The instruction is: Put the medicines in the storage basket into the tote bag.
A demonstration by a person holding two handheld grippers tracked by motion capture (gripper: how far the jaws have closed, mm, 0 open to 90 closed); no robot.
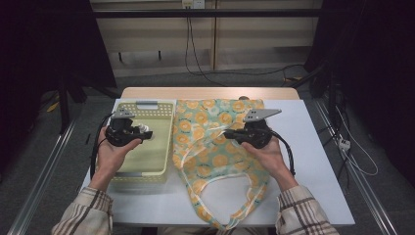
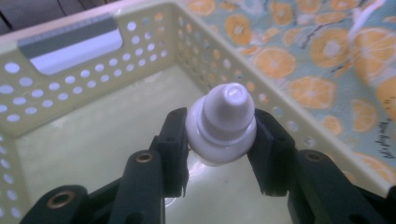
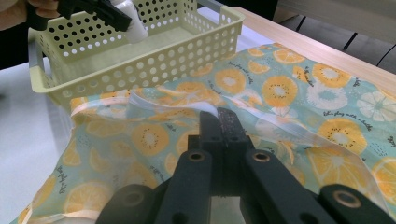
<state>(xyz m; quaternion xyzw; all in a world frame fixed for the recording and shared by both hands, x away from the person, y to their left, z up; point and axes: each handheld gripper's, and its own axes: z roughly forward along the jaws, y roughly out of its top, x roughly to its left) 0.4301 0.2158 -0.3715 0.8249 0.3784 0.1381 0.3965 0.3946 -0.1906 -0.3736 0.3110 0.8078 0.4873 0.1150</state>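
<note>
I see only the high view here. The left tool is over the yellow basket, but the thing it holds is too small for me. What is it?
Observer: A small white bottle with a ribbed screw cap. The left tool clamps it at the collar below the cap.
Operator: Does the bottle stand on the basket floor?
Observer: No. In the right gripper view it hangs in the air, about level with the rim of the basket.
Operator: And the right tool?
Observer: The right tool is shut on the pale edge band of the fruit-print bag, and the band is raised off the cloth there.
</note>
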